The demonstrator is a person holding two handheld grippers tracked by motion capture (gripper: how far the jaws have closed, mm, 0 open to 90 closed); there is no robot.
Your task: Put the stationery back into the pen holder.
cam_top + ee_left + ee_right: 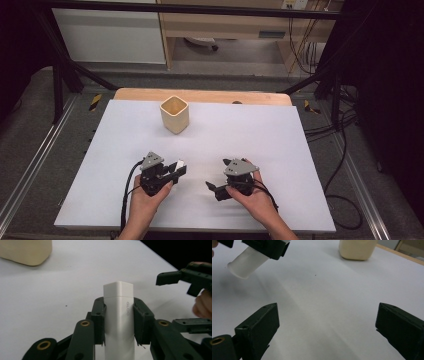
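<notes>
While the high view looks down on the white tabletop, the left tongs sit at about seven o'clock from its middle, clamped on a small white stick-shaped tube that pokes out toward three o'clock. The right tongs lie at five o'clock, jaws spread wide and empty. A cream square cup stands upright at twelve o'clock, well apart from both.

In the left gripper view, both pads press the tube on its flat sides about midway along, its squared end rising free toward twelve o'clock. It looks like light, stiff, smooth plastic, so probably slippery; a grip across the flat faces should hold best. The cup sits at eleven o'clock.

In the right gripper view, the open jaws frame bare tabletop, the tube at ten o'clock and the cup at one o'clock.
</notes>
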